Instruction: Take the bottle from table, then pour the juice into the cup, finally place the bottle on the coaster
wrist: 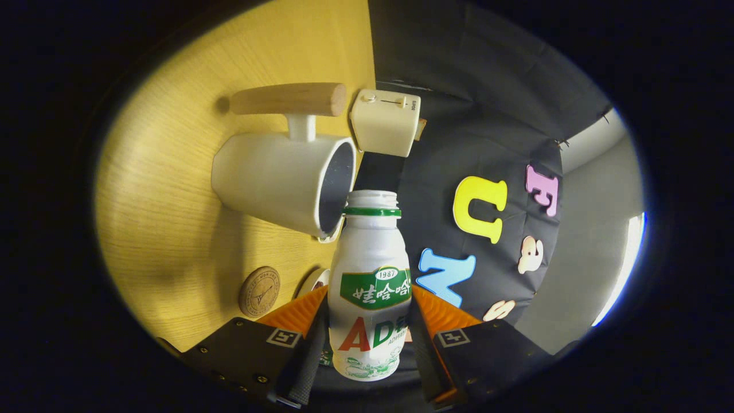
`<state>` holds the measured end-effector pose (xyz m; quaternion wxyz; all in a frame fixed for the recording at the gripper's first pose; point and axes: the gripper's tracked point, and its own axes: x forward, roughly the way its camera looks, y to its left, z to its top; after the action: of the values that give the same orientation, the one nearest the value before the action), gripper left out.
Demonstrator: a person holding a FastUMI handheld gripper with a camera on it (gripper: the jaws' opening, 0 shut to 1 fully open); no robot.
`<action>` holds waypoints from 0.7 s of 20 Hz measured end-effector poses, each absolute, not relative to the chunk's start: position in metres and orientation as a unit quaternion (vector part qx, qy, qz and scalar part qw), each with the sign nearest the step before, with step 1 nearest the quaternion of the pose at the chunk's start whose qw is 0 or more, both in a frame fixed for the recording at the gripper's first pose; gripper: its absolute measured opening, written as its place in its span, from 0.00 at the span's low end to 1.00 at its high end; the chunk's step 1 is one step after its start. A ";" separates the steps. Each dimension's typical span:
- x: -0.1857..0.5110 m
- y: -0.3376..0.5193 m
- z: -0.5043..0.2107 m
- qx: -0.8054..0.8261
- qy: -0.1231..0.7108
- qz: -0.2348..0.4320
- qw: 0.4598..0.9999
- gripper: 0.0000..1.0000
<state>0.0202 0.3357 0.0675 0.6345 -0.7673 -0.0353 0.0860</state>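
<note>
My gripper is shut on a small white bottle with a green neck ring and a green label, both fingers pressing its sides. The whole view is rolled, so the wooden table stands on edge. The bottle's open mouth is right at the rim of a white cup with a wooden handle. The cup's dark inside shows just beside the mouth. No stream of juice is visible. A round cork coaster lies on the table near my fingers.
A cream box-shaped device with a slider sits on the table beyond the cup, near the table's far edge. A small white round object peeks out beside the bottle, close to the coaster.
</note>
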 end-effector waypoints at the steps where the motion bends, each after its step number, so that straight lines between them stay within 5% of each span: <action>1: 0.020 0.335 0.067 -0.754 -0.035 0.088 0.650 0.71; 14: 0.034 0.318 0.062 -0.593 -0.011 0.122 0.796 0.71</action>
<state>0.0342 0.3184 0.0616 0.7961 -0.5927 -0.0107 0.1216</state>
